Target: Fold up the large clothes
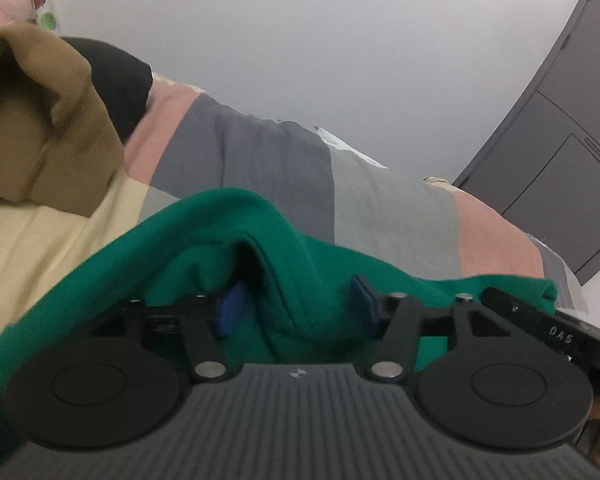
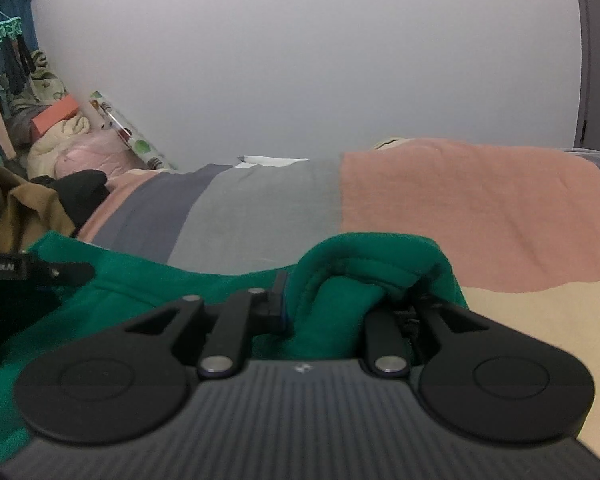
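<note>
both grippers sit low on the green sweatshirt [image 1: 204, 232] laid over the striped bedspread [image 1: 380, 208], probably setting down a fold; left gripper [image 1: 296, 304] has its jaws apart with a cloth ridge loose between them; right gripper [image 2: 340, 300] looks clamped on a bunched edge.

Green garment [image 1: 204, 232], solid emerald, soft fleecy knit. Lies rumpled on bed's striped cover, spread wide left to right. One raised ridge of cloth bunched up in left wrist view. In right wrist view its thick hemmed edge [image 2: 364, 264] is rolled over into a fat hump. Surface creased, not flat, not neatly folded.
</note>
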Demonstrator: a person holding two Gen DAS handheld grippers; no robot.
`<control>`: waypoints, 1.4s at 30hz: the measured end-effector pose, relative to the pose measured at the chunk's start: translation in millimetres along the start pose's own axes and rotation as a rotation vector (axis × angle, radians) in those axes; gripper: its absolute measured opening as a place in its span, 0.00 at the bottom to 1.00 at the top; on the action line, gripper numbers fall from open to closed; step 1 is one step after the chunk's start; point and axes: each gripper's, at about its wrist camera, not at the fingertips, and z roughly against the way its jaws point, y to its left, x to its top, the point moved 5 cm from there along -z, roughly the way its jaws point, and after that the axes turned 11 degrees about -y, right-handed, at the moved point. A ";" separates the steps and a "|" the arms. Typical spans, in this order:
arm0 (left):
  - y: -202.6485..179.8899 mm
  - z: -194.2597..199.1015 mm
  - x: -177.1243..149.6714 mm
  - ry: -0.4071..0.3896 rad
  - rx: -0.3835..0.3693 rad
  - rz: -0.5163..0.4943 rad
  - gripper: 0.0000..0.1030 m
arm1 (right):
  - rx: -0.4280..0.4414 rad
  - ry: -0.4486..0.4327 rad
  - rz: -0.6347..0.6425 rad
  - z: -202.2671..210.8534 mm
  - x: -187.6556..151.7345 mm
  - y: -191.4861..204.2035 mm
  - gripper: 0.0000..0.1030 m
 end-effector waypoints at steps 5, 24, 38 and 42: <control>-12.4 48.7 -2.1 -0.044 0.011 -0.055 0.64 | 0.013 -0.019 -0.011 29.1 4.6 15.1 0.55; -15.3 367.4 -100.8 -0.131 0.149 -0.040 0.65 | 0.060 -0.076 0.078 300.0 -38.2 107.5 0.54; 42.2 408.0 -164.7 -0.054 0.217 0.080 0.67 | 0.095 0.032 0.083 381.0 -114.9 127.3 0.75; 51.6 395.4 -172.0 0.005 0.176 0.107 0.67 | 0.116 0.117 0.124 374.2 -147.8 143.7 0.79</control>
